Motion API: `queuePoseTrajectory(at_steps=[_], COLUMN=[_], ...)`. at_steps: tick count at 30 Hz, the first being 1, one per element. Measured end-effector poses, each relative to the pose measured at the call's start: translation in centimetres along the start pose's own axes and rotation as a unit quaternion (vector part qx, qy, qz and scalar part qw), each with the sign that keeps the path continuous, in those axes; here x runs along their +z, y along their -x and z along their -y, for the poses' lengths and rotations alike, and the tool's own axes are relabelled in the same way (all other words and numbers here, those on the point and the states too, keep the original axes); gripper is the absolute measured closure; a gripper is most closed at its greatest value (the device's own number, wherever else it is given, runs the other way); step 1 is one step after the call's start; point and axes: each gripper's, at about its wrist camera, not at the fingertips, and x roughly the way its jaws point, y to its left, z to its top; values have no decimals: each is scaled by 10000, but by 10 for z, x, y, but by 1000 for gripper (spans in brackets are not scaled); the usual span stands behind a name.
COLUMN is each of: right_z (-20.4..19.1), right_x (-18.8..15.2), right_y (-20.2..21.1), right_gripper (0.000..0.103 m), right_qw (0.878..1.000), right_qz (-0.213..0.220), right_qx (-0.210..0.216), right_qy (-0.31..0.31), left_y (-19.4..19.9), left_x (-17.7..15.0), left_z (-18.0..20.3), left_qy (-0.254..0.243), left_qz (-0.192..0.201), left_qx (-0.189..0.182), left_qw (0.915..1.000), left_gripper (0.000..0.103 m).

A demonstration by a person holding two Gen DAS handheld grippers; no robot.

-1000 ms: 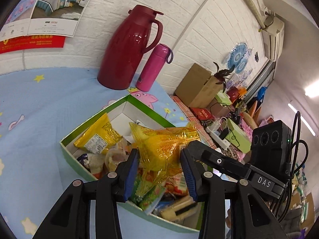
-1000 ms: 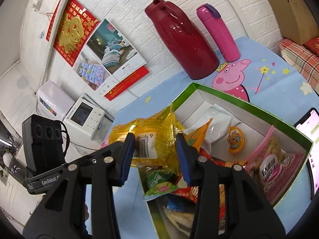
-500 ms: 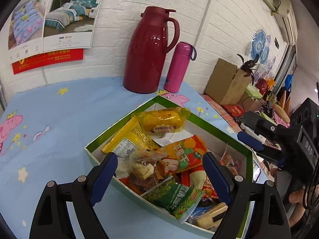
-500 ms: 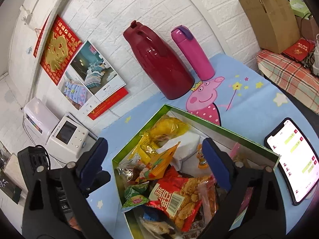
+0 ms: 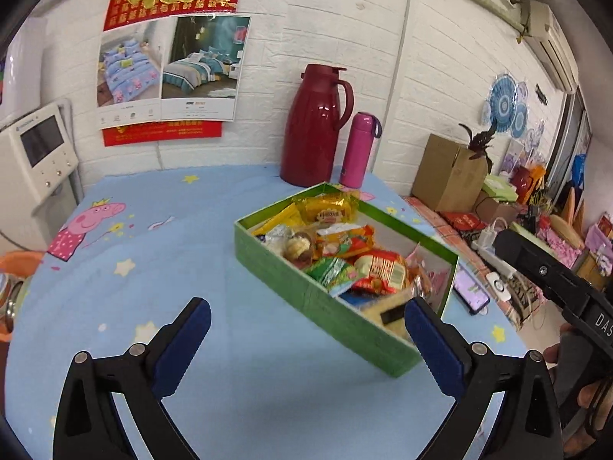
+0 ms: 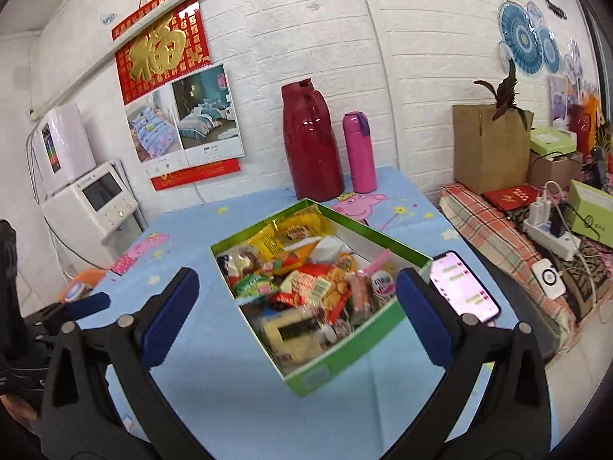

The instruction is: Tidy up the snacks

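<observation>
A green box stands on the blue tablecloth, packed with several snack packets. A yellow packet lies at its far end. A red packet and a green packet lie nearer the front. My left gripper is open and empty, held back above the cloth in front of the box's left wall. My right gripper is also open and empty, raised in front of the box's near corner. Part of the right gripper's finger shows at the right edge of the left wrist view.
A dark red thermos jug and a pink bottle stand behind the box by the wall. A lit phone lies right of the box near the table edge. A cardboard box and clutter sit beyond, a white appliance at the left.
A second ago both grippers were shut on the yellow packet above the box. They opened, the packet now lies in the box's far end, and both pulled back and up.
</observation>
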Motion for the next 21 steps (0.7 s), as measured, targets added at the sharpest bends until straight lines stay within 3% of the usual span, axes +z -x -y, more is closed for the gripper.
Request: queuePoseTrajectory(at_steps=[4, 11, 16, 21], right_z=[-1, -3, 0, 2], right_x=[-37, -91, -112, -114], right_y=[16, 21, 18, 21], right_gripper=[1, 1, 1, 1], right_qw=[9989, 9946, 9930, 9927], right_qz=[-247, -661, -878, -819], right_qx=[-377, -712, -749, -862], right_qy=[147, 363, 267, 183], left_y=[15, 20, 18, 19], left_x=[-38, -94, -112, -118], left_z=[10, 11, 0, -7], left_qy=[-213, -52, 147, 220], left_qz=[-65, -349, -476, -473], left_qx=[260, 428, 677, 842], left_qw=[9994, 9985, 9965, 9951], left_gripper=[0, 0, 0, 0])
